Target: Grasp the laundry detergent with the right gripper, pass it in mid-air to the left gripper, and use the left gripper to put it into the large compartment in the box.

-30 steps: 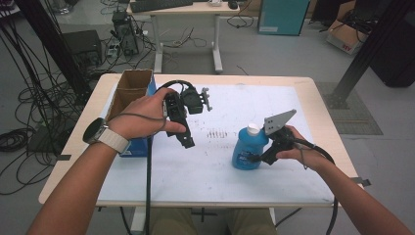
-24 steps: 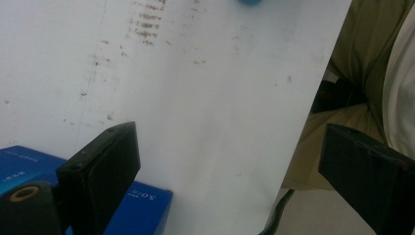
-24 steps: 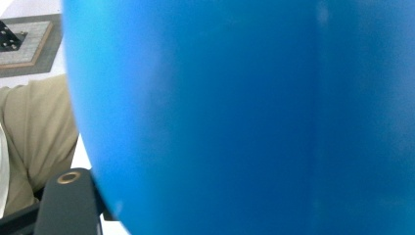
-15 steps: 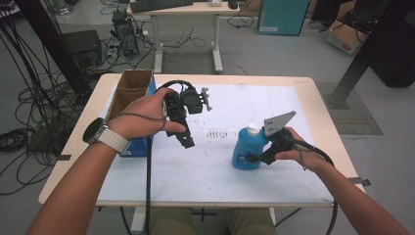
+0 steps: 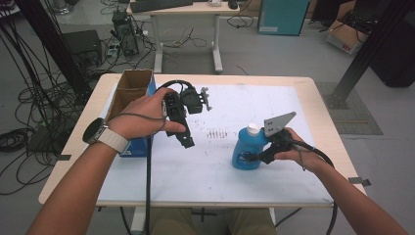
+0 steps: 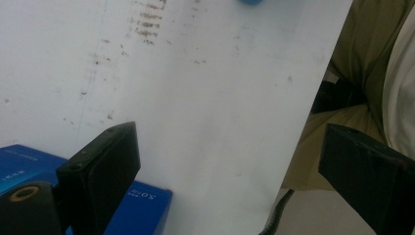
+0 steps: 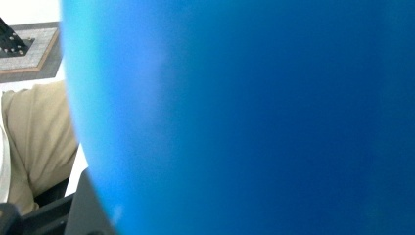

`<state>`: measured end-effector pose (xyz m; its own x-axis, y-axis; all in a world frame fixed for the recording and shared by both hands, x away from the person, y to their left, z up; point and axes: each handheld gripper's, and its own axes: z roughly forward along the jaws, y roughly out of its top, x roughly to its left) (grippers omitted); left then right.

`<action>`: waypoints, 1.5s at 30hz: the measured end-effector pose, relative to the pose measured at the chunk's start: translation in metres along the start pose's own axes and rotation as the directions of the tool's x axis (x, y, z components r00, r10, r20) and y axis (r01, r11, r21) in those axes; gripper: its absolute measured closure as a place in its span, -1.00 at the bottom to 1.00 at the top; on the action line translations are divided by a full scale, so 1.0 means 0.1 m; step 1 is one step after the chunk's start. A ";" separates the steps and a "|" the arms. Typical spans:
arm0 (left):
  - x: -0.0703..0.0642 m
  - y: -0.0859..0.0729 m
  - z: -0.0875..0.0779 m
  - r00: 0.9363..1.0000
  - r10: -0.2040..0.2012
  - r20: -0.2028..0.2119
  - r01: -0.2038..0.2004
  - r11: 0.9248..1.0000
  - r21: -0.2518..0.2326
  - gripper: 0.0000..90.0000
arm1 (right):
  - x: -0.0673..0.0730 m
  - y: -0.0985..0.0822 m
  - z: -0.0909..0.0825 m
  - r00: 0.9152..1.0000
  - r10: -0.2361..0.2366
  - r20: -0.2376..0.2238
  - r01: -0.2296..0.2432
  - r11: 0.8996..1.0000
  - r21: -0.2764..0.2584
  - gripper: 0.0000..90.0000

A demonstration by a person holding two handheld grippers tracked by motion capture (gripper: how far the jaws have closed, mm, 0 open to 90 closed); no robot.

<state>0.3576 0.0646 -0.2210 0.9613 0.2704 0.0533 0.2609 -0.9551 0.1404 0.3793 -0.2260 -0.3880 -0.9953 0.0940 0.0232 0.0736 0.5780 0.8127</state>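
Table [image 5: 303,93] with white mat; open cardboard box [image 5: 132,85] at its far-left part, blue box [image 5: 139,147] just below it. Blue bottle [image 5: 244,149], white cap, stands upright on the mat right of centre. Step in hand, as judged: right gripper [image 5: 252,156] taking hold of the bottle from its right side. Its jaws have just been closing, with the bottle body between them; in the right gripper view the blue wall [image 7: 244,117] sits hard against the lens, so pad contact cannot be confirmed, and whether the grip is made I cannot tell. To do it well: keep the jaws level across the widest part of the body, below the shoulder, squeeze only until the plastic stops yielding, and lift straight up so the bottle does not tip. Left gripper [image 5: 183,139] is held above the mat near the blue box, jaws wide apart and empty, well apart from the bottle.
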 end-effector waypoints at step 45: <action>-0.01 0.00 0.03 1.000 -0.017 0.008 0.018 1.000 -0.020 -0.81 | -0.01 -0.05 0.00 1.000 -0.011 0.003 0.011 0.999 -0.043 -0.02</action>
<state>0.3571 0.0643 -0.2240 0.9572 0.2861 0.0434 0.2758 -0.9475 0.1615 0.3795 -0.2288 -0.3926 -0.9959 0.0899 0.0122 0.0594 0.5435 0.8373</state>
